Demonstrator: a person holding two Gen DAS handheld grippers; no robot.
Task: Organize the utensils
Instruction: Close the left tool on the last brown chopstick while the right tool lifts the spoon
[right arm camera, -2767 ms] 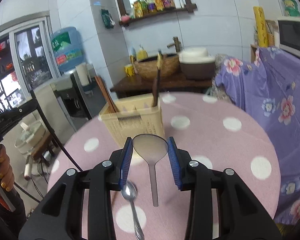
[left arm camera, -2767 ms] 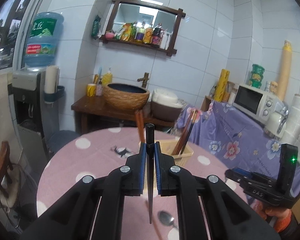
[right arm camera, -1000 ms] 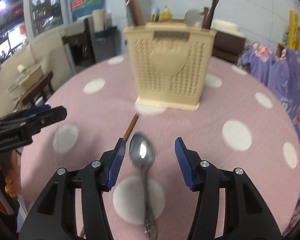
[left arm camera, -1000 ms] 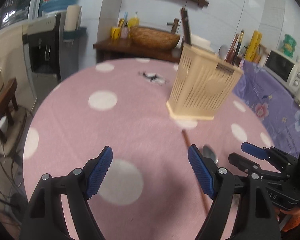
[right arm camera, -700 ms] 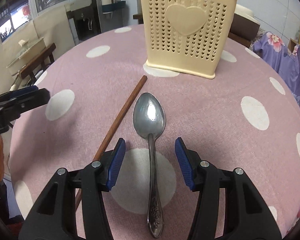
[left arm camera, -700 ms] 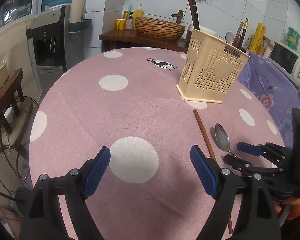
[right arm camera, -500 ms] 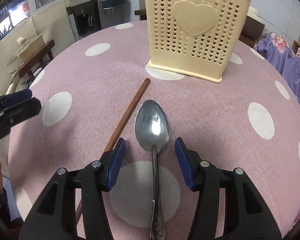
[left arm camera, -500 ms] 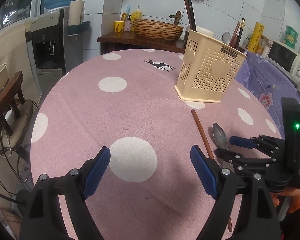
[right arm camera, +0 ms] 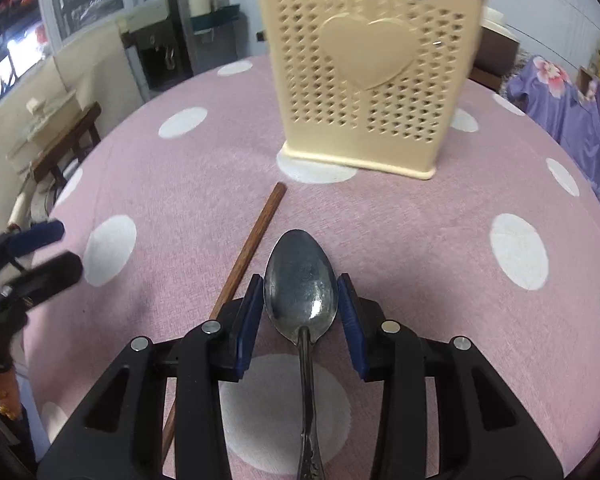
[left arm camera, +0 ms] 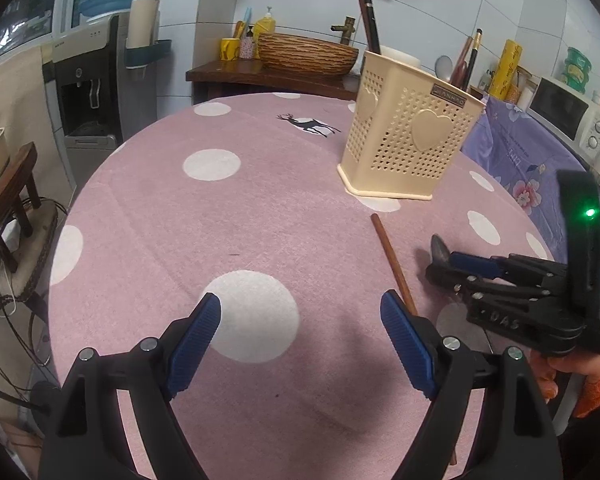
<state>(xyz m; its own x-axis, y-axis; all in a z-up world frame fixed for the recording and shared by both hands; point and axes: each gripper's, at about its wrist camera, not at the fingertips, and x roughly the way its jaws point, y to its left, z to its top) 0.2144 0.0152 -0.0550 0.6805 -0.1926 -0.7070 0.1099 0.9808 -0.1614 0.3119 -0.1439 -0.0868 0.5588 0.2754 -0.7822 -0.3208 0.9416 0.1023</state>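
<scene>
A cream perforated utensil holder (left arm camera: 408,144) with heart panels stands on the pink polka-dot table (left arm camera: 236,220) and holds chopsticks and a spoon; it also shows in the right wrist view (right arm camera: 376,68). A metal spoon (right arm camera: 302,300) lies on the table with its bowl between the pads of my right gripper (right arm camera: 300,312), whose jaws are closed on the bowl's edges. A brown chopstick (right arm camera: 248,256) lies just left of the spoon. My left gripper (left arm camera: 300,332) is open and empty above the table, left of the chopstick (left arm camera: 392,260) and of the right gripper (left arm camera: 452,264).
A water dispenser (left arm camera: 88,92) stands at the far left. A dark wooden counter with a wicker basin (left arm camera: 304,54) is behind the table. A purple floral cloth and a microwave (left arm camera: 568,120) are at the right. A stool (left arm camera: 4,184) stands left of the table.
My right gripper moved forward and down and its jaws narrowed onto the spoon's bowl. My left gripper stayed open and shifted only slightly.
</scene>
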